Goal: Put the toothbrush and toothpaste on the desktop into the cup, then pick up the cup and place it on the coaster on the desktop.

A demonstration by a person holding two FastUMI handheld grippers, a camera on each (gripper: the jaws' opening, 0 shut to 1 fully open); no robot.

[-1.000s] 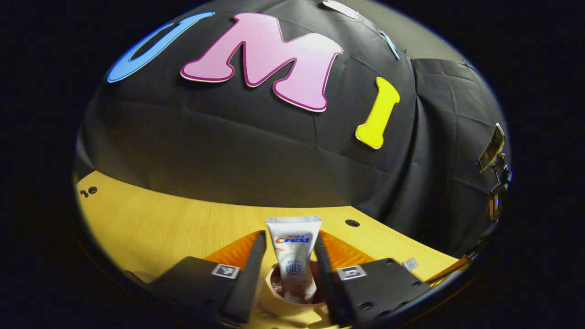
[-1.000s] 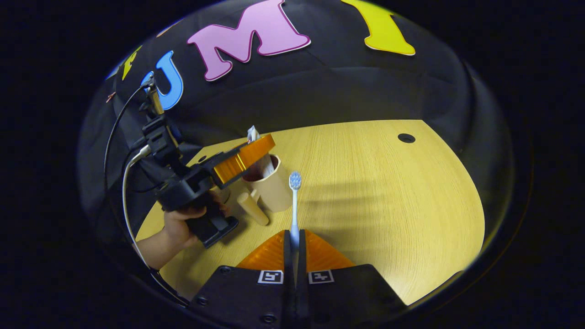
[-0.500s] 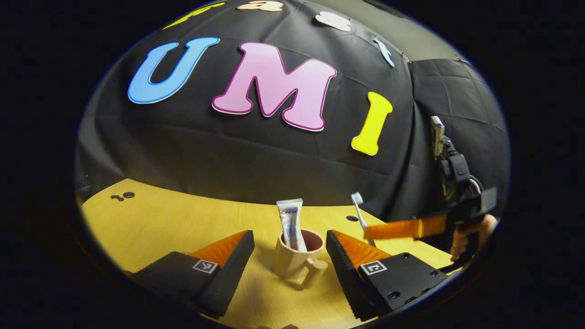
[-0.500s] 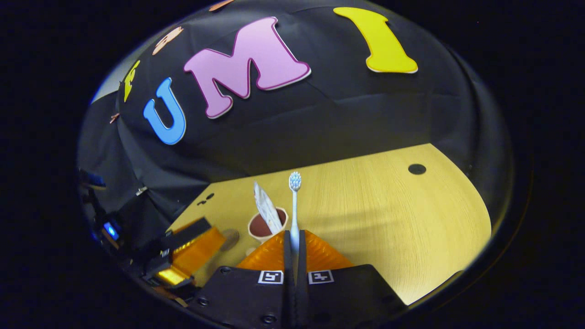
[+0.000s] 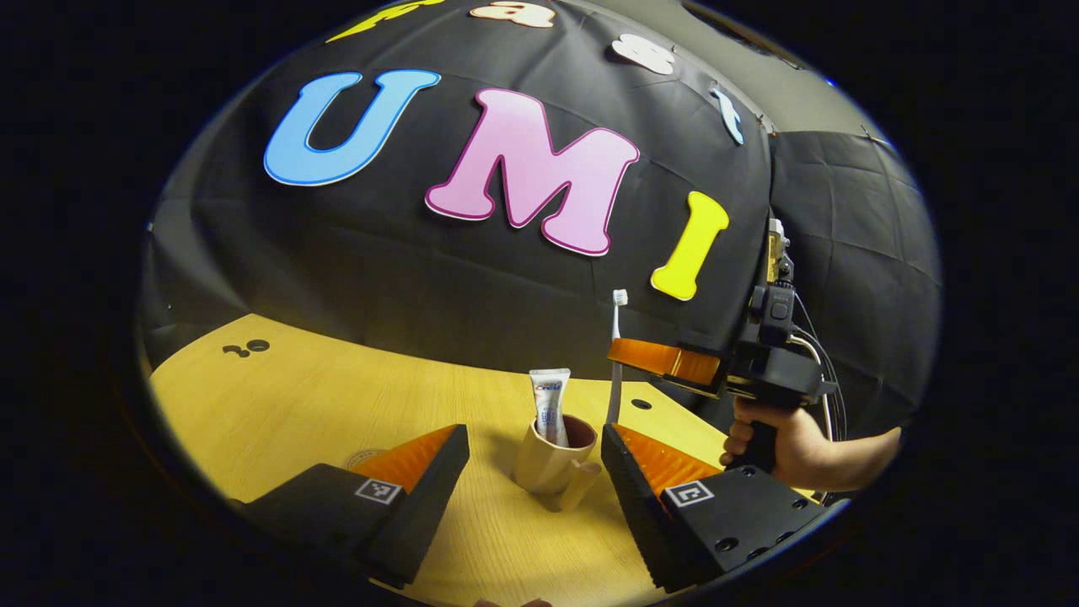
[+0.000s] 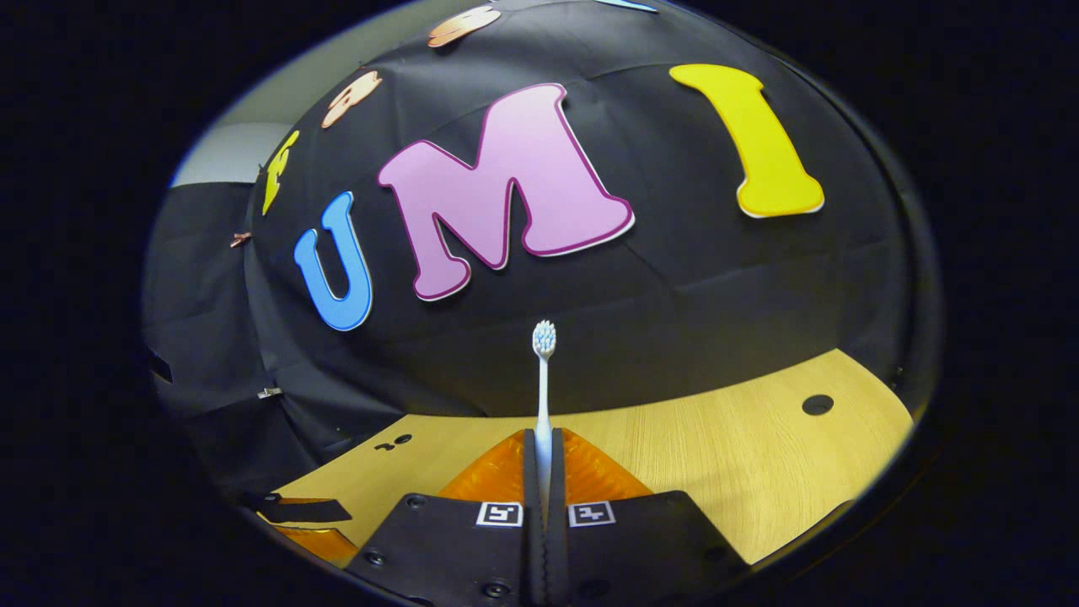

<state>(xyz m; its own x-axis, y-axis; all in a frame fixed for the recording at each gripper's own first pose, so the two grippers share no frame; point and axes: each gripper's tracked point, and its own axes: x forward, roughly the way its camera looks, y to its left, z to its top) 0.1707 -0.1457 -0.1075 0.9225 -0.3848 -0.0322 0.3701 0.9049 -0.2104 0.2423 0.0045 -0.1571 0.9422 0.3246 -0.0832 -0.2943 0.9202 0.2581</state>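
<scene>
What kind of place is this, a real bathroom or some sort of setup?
Probably a staged recording booth, not a bathroom: a black cloth wall backs a bare light wooden desktop, and a hand works a handheld gripper over the beige cup.

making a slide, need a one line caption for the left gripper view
Toothpaste stands in the cup while the right gripper brings the toothbrush upright beside it.

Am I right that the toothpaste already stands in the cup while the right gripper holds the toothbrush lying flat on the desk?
Not quite: the toothpaste stands in the cup, but the right gripper holds the toothbrush upright in the air, as the left gripper view shows.
</scene>
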